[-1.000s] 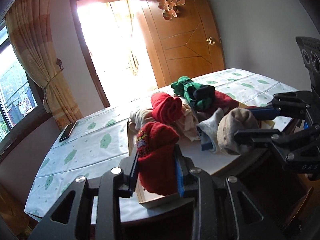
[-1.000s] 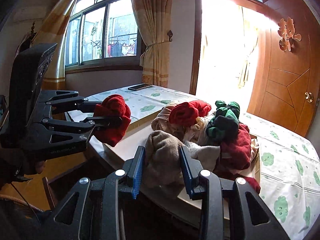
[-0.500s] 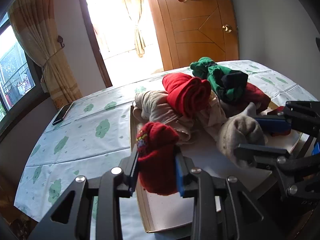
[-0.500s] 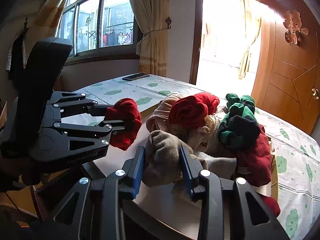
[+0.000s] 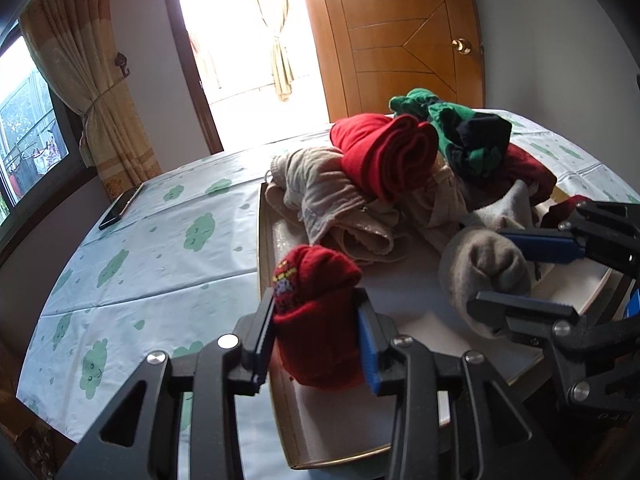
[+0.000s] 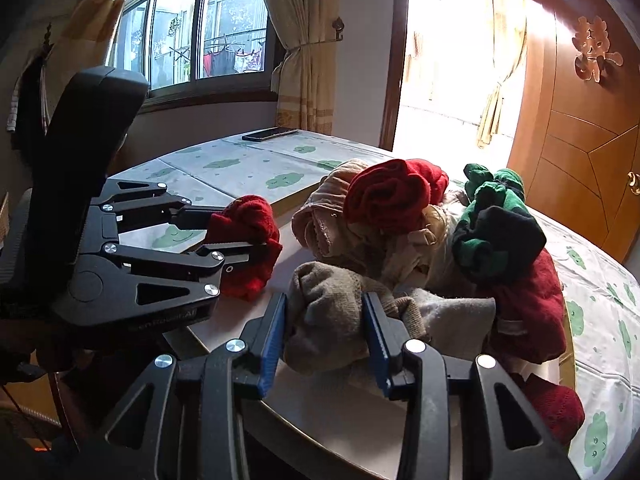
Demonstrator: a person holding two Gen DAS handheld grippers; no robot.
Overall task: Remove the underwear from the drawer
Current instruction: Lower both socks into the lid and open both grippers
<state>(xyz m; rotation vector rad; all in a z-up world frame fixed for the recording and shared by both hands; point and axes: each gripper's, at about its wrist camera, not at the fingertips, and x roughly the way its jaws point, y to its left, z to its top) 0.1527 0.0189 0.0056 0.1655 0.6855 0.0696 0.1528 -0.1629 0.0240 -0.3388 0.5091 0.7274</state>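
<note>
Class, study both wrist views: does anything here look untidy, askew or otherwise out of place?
Yes. The clothes lie in a loose, tumbled heap on the white board, rolled and crumpled rather than folded. Nothing looks spilled or damaged.

Blown-out doorway (image 5: 248, 28) glare, fisheye-curved edges

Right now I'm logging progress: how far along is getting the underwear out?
Done: a pile of clothes lies on the white board. In hand: the left hand-held gripper and right hand-held gripper are opening around a red bundle and a beige bundle. Left: the drawer isn't visible, so unclear.
</note>
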